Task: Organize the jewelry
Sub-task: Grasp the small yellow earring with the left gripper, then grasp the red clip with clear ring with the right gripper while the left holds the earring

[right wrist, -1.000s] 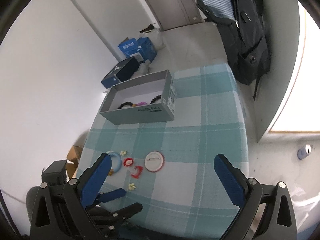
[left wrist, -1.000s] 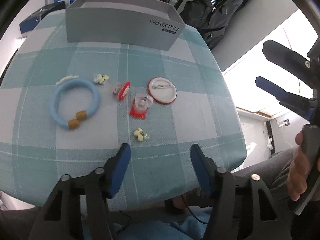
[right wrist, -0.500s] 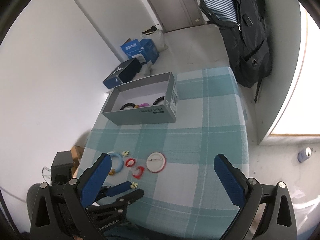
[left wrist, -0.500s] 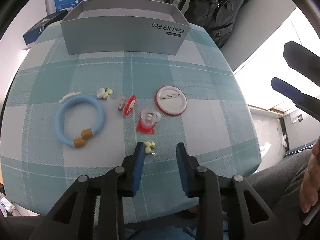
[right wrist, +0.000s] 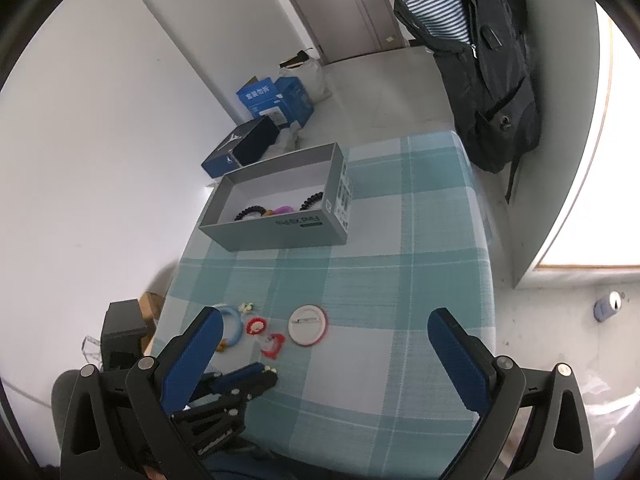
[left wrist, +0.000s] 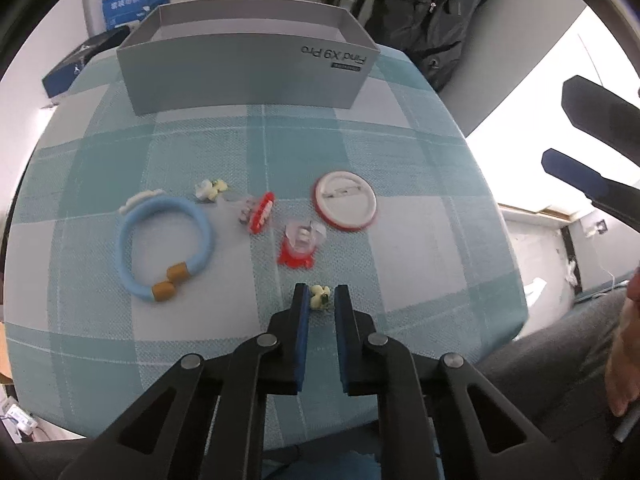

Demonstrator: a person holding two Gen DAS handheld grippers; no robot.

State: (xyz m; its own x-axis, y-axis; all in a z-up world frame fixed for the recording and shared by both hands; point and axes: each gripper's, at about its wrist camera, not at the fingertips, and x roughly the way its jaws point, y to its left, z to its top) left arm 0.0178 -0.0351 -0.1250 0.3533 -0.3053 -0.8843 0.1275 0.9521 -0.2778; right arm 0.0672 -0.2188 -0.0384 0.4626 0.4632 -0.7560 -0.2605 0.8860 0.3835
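My left gripper [left wrist: 320,297] is shut on a small yellow flower charm [left wrist: 319,295] that rests on the checked tablecloth [left wrist: 400,264] near the front edge. Just beyond it lie a red and clear clip [left wrist: 300,245], a second red clip [left wrist: 261,212], a white round badge [left wrist: 345,206] with a red rim, another small yellow-white charm [left wrist: 210,190] and a blue bracelet [left wrist: 164,248] with brown beads. A grey box [right wrist: 280,232] at the far side holds black beaded bands. My right gripper [right wrist: 324,314] hangs open high above the table, holding nothing.
A dark backpack [right wrist: 480,68] hangs beyond the table's far right corner. Blue cartons [right wrist: 276,100] and a dark shoebox [right wrist: 244,146] sit on the floor behind the grey box. The table's right edge [left wrist: 500,240] drops off beside the badge. A hand [left wrist: 624,360] shows at the right.
The left gripper's jaws have come together from wide open onto the yellow flower charm, and the gripper has tipped slightly towards it. The right gripper has kept still.
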